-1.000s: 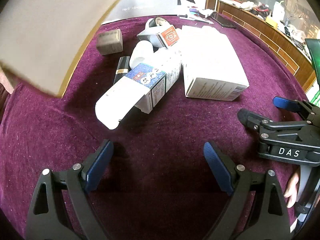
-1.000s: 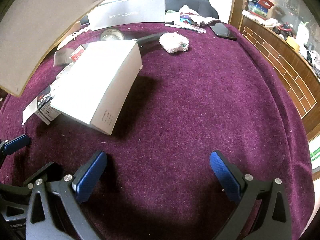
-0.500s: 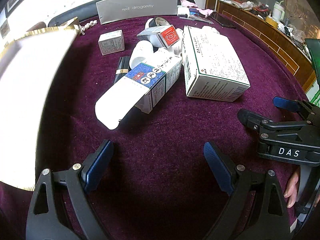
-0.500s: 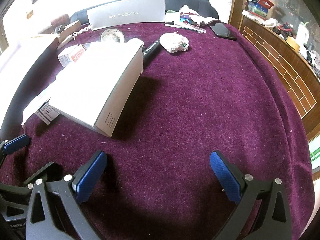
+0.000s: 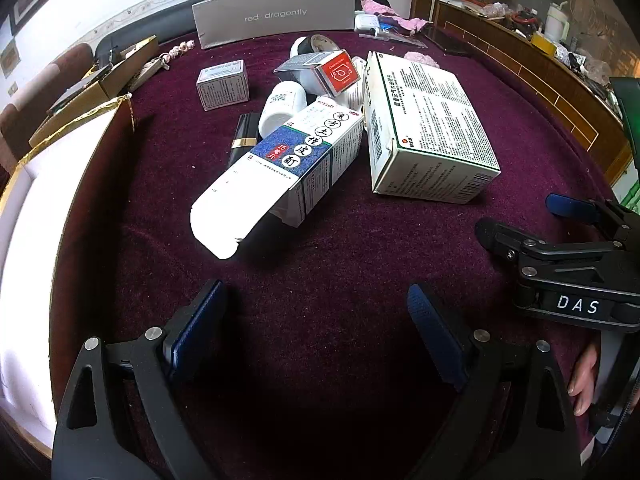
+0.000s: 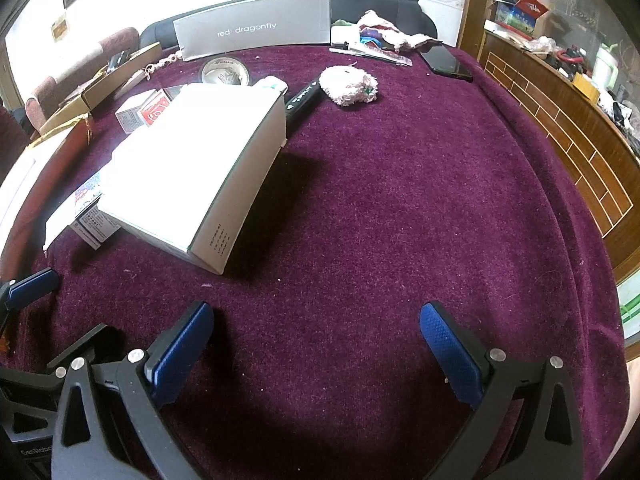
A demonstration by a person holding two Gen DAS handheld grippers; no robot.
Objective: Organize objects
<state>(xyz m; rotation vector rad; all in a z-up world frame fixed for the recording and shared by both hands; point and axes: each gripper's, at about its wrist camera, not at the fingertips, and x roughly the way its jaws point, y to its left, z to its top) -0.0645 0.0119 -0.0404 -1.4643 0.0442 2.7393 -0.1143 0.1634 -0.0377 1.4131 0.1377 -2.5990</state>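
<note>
A: Item one, largest: purple velvet-covered surface (image 5: 400, 240), bearing everything. Item two: open white-lined box with gilt edge (image 5: 48, 208), at the left rim, cut off by the frame.

B: Next down?

A: Large white-and-green printed carton (image 5: 424, 128), lying flat at centre right. Leaning against it, a blue-and-white medicine carton (image 5: 296, 160) with its end flap hanging open. Then a small grey-white carton (image 5: 222, 84), standing apart at the back; a red-ended grey carton (image 5: 320, 72), perched on the pile; a white plastic bottle (image 5: 282, 106); a black tube with gold band (image 5: 242, 136), partly under the heap.

B: The tongs?

A: Left tongs (image 5: 316, 320) spread wide, empty, low over bare velvet short of the pile. Right tongs (image 6: 316, 344) likewise apart, holding nothing, facing open cloth.

B: Risks?

A: My judgement: the heap is interlocked. Lifting the medicine carton by its loose flap could tear it or spill the contents, and pulling it may roll the bottle and topple the red-ended carton.

B: Anything unclear?

A: Whether the medicine carton is full cannot be told. The right view bleaches the large carton's top. The items behind it are half hidden.
</note>
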